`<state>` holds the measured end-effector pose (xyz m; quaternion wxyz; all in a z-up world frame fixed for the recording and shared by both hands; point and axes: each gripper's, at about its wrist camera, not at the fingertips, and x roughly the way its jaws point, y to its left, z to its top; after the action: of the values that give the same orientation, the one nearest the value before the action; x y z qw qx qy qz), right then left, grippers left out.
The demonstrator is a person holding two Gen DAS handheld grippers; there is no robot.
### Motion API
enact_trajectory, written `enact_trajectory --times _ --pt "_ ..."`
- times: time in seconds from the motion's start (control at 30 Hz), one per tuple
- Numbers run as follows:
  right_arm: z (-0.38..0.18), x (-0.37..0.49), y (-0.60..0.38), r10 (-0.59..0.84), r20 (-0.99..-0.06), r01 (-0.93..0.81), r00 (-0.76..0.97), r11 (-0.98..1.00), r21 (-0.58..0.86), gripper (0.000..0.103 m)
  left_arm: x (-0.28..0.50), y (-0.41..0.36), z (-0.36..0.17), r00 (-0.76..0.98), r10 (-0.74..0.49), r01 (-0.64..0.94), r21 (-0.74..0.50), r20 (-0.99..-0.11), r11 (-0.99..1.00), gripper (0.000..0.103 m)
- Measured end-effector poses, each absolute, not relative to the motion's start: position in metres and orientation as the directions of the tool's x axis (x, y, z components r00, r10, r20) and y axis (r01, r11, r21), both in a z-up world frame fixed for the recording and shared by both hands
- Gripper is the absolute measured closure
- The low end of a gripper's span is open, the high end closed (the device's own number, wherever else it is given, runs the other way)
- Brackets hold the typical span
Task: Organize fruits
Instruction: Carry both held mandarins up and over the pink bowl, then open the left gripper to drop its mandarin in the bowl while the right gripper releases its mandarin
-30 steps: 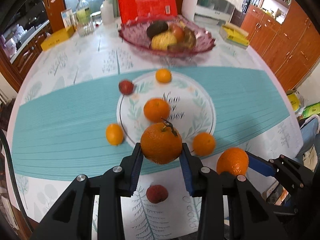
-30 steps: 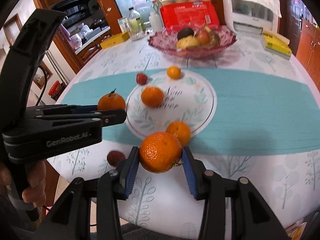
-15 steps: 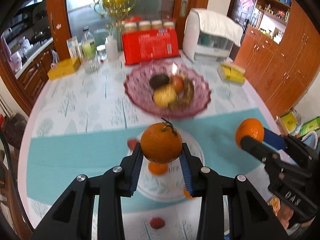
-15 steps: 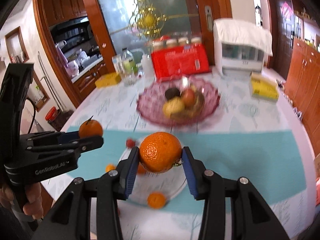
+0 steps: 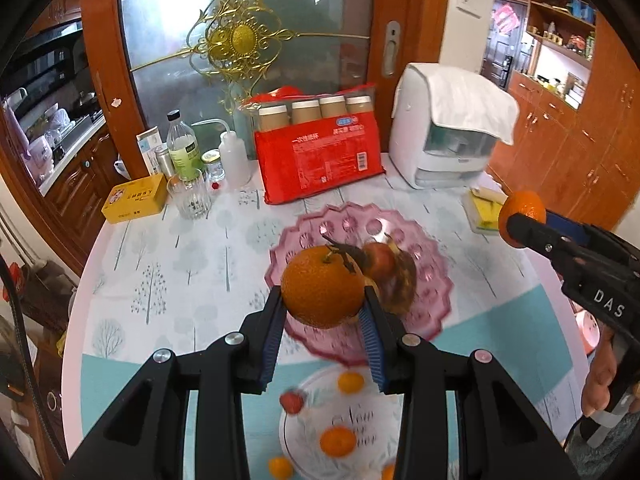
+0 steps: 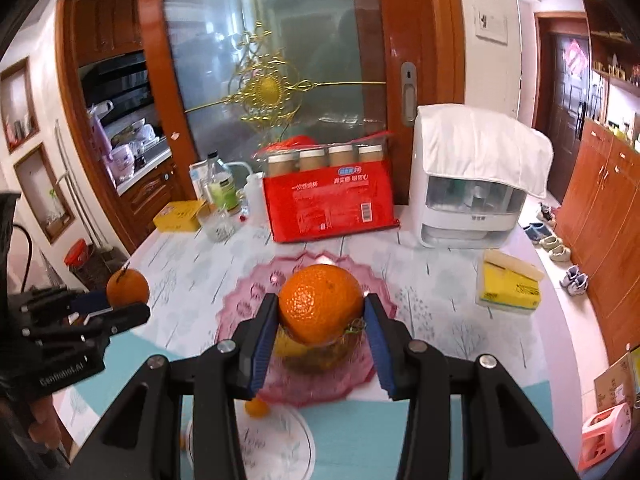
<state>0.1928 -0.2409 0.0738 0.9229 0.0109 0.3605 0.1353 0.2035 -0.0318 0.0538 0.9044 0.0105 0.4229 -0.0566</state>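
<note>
Oranges ride toward a pink glass fruit bowl (image 5: 436,276) on a dining table (image 5: 168,264), one in each handheld gripper. The left gripper (image 5: 323,312) pinches a stemmed orange (image 5: 322,292) at its widest girth, blue ribbed pads (image 5: 274,336) pressing either flank; seen from the right wrist, the same fruit (image 6: 127,289) hangs above the table's left edge. The right gripper (image 6: 320,322) clamps a second orange (image 6: 320,304) the same way, directly over the bowl (image 6: 240,300). By the look of them, both fruits are firm, moderately heavy and springy-skinned, with a pebbled rind that should resist slipping; a hold across the equator, as shown, looks the safest, since a harder squeeze could bruise the peel and a hold nearer the poles could let the round body squirt out. The bowl appears fragile, so a low, gentle release seems wiser than a drop. Much stays unclear: the held oranges cover most of what is in the bowl, where only a reddish fruit (image 5: 380,258) and something yellow (image 6: 290,345) peek out. Below, small oranges (image 5: 338,442) and a red fruit (image 5: 292,401) on the round placemat (image 5: 360,416) are blurred and partly cut off by the gripper arms. A person's fingers (image 5: 600,376) show at the right edge, the rest out of frame.
</note>
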Motion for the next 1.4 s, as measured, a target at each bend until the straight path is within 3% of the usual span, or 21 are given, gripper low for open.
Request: enact_trajectory --times 0.27,0.63,1.07,1.4 --pt "0.021 0.252 -0.236 0.308 -0.739 -0.219 0.599 0.951 0.22 0.06 0.267 -0.036 -0.001 0.562 -0.07 0.069 -0.038 -0.824 0.997 0.067" --pt "-0.056 0.282 -0.219 0.32 -0.815 -0.224 0.483 0.945 0.238 0.059 0.309 -0.048 -0.069 0.486 -0.04 0.052 -0.017 -0.873 0.998 0.067" --pt "-0.093 0.3 -0.213 0.321 -0.846 -0.196 0.427 0.946 0.259 0.059 0.328 -0.053 -0.108 0.436 -0.014 0.055 0.012 -0.9 0.998 0.067" --pt "-0.086 0.298 -0.206 0.304 -0.828 -0.232 0.47 0.948 0.217 0.058 0.328 -0.054 -0.116 0.421 0.004 0.041 0.023 -0.907 0.999 0.062"
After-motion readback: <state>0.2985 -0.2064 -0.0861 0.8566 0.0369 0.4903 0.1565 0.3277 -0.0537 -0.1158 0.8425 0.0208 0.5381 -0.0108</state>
